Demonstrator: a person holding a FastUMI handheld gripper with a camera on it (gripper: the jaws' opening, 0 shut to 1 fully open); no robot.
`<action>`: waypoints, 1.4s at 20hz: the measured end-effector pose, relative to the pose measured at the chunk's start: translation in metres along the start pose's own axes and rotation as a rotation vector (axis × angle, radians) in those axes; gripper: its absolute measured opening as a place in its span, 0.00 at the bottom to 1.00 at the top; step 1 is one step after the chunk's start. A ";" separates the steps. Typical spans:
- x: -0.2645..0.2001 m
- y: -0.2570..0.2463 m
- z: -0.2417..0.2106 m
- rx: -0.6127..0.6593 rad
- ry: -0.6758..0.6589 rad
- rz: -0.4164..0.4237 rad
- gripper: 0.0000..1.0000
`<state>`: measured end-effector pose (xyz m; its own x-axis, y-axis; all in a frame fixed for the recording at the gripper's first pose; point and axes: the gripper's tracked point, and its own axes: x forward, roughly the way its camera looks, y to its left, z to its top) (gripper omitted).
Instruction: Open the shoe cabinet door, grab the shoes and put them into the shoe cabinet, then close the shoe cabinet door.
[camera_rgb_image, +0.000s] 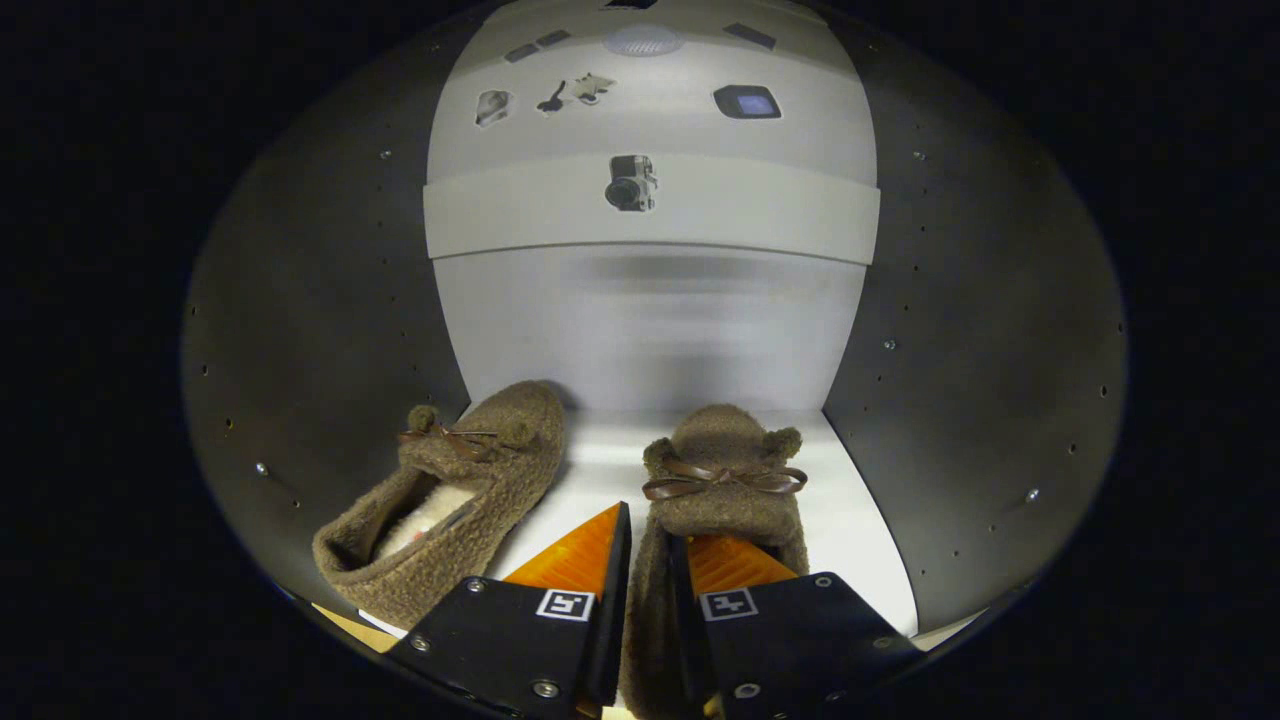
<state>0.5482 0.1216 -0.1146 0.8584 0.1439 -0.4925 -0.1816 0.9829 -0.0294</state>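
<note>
I am looking into the shoe cabinet (330, 330), with dark side walls and a pale shelf floor (600, 470). Two brown fuzzy slippers with small bows lie on that floor. The left slipper (450, 500) rests on its own, toe toward the back, leaning against the left wall. The right slipper (722, 470) points toward the back wall. My gripper (650, 545) is shut on the right slipper's side wall: one finger sits outside it, the other inside its opening.
A pale back panel (650, 320) closes the cabinet behind the slippers, with a thick shelf edge (650, 215) above it. The dark right wall (980, 380) stands close beside the right slipper.
</note>
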 end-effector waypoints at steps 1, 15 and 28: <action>-0.007 -0.001 0.000 -0.002 -0.011 -0.003 0.25; -0.162 0.007 -0.019 0.036 -0.128 -0.057 0.25; -0.385 -0.018 -0.072 0.027 -0.259 -0.202 0.26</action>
<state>0.1867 0.0405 0.0130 0.9699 -0.0333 -0.2413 0.0146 0.9968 -0.0787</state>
